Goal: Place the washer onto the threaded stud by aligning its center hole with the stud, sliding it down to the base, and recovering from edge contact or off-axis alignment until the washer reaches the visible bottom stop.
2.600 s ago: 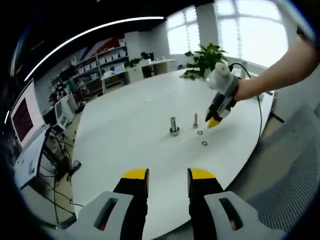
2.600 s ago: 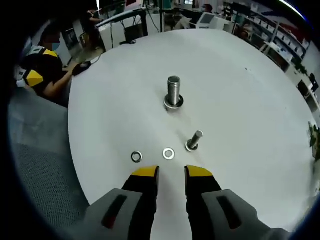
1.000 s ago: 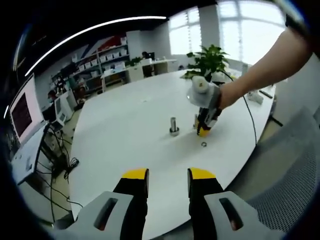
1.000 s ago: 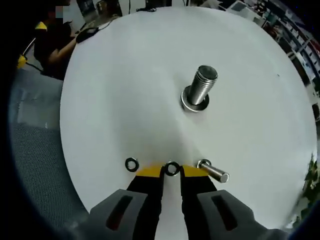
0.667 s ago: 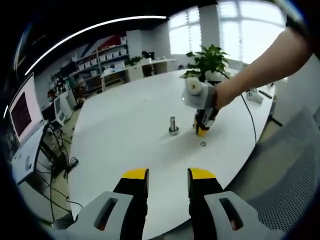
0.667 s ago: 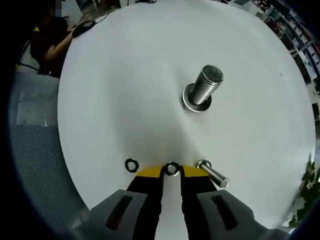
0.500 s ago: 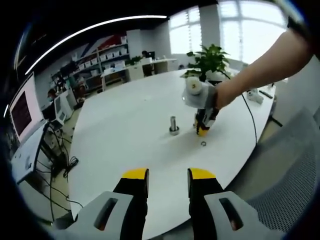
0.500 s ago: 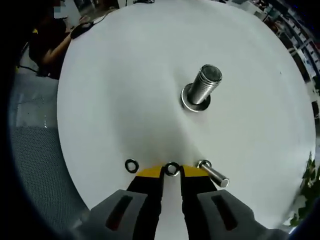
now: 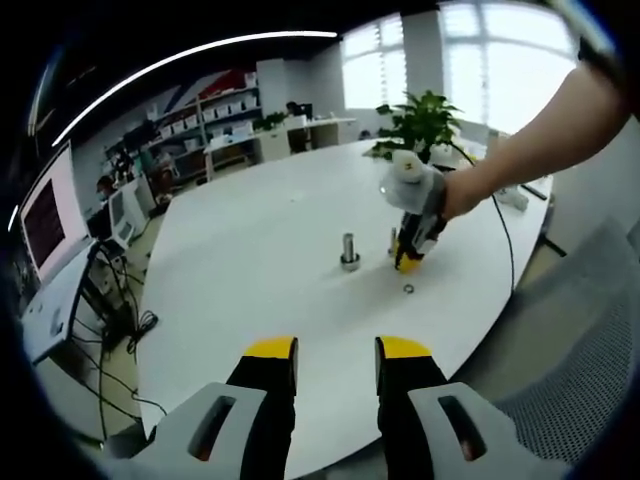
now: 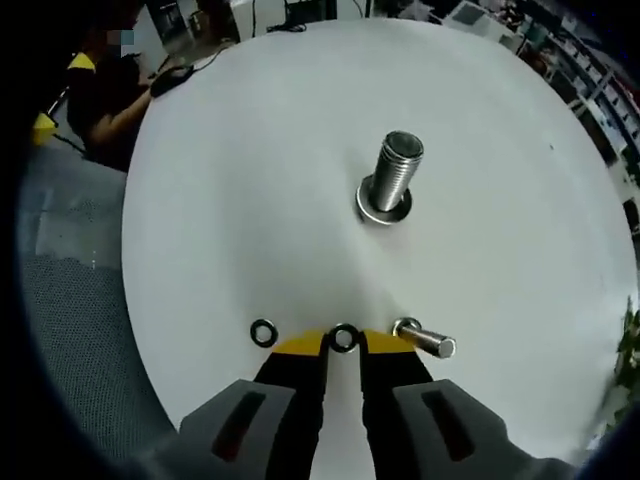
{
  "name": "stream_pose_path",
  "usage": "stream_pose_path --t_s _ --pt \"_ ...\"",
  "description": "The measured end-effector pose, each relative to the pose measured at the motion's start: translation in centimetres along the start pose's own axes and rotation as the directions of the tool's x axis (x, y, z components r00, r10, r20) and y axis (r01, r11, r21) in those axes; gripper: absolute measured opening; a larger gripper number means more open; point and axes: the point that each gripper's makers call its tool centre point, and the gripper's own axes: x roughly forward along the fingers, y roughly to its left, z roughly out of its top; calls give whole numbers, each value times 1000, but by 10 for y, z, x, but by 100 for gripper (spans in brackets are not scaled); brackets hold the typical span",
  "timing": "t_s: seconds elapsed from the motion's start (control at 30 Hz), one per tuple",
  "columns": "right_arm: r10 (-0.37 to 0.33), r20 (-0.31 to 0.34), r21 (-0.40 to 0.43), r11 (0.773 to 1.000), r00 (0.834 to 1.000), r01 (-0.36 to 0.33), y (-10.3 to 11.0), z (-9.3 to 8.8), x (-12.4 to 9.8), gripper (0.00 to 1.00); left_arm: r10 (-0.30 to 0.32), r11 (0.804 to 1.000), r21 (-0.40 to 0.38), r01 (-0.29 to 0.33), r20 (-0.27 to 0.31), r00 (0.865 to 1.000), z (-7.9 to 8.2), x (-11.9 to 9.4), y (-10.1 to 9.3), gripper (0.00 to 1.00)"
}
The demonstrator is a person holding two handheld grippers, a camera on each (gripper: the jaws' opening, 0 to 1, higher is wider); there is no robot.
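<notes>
Gripping washer (image 10: 344, 338) between right claw (image 10: 343, 343) tips, nearly closed, lower centre of frame. Lying just right: thin stud (image 10: 425, 340), axis tilting rightward. Left claw (image 9: 335, 348) idling open, empty, well apart.

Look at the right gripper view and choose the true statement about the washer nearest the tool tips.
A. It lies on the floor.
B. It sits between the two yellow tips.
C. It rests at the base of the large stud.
B: the washer sits in the narrow gap between the right tool's yellow tips, apart from the large stud.
</notes>
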Motion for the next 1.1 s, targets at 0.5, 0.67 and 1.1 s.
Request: stream_pose_path --t_s 0.5,0.67,1.1 --pt "-34 18 12 999 999 33 0 1 0 13 4 1000 -7 -4 2 1000 0 0 2 29" --pt "-35 39 30 999 999 34 0 5 -5 13 7 1000 -11 -7 6 1000 0 -1 3 29" --pt "-43 98 53 998 994 38 -1 10 -28 13 6 1000 -14 -6 1 1000 0 0 3 29"
